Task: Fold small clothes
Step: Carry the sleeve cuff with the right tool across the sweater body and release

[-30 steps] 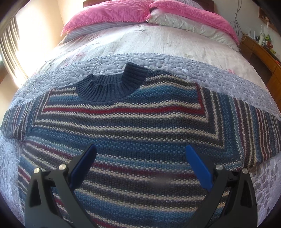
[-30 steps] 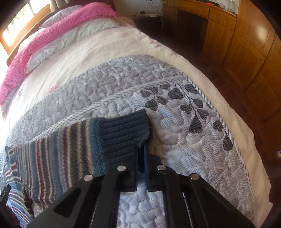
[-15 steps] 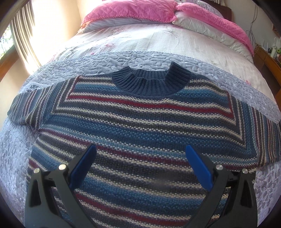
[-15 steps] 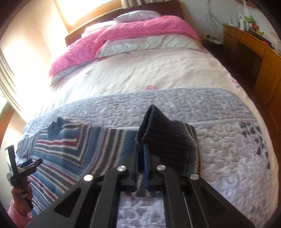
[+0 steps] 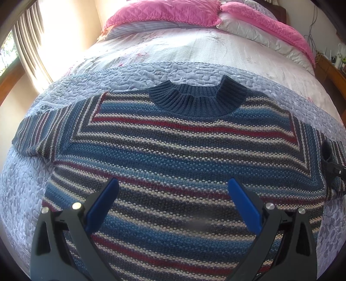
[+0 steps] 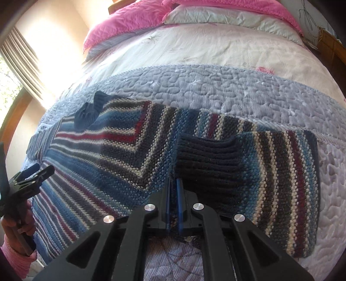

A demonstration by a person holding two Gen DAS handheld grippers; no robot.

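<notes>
A striped knit sweater [image 5: 173, 151] in blue, red, cream and grey lies flat on the bed, its navy ribbed collar [image 5: 197, 100] toward the pillows. My left gripper [image 5: 173, 188] hovers open over the sweater's lower body, nothing between its blue pads. In the right wrist view my right gripper [image 6: 174, 183] is shut on the navy ribbed cuff [image 6: 207, 164] of the right sleeve [image 6: 281, 173], which is doubled back over itself toward the sweater's body [image 6: 97, 155]. The left sleeve [image 5: 43, 134] lies spread out to the left.
The sweater rests on a grey-blue quilted bedspread [image 5: 194, 71]. Pink and white pillows [image 5: 173, 13] sit at the head of the bed. A curtained window [image 5: 23, 43] is at left, wooden furniture [image 5: 333, 71] at right. A hand in a pink sleeve [image 6: 17, 259] holds the left gripper.
My right gripper has carried the cuff inward, folding the right sleeve back on itself. The left gripper's view shifted right, bringing the sweater's left shoulder in; it stays open.
</notes>
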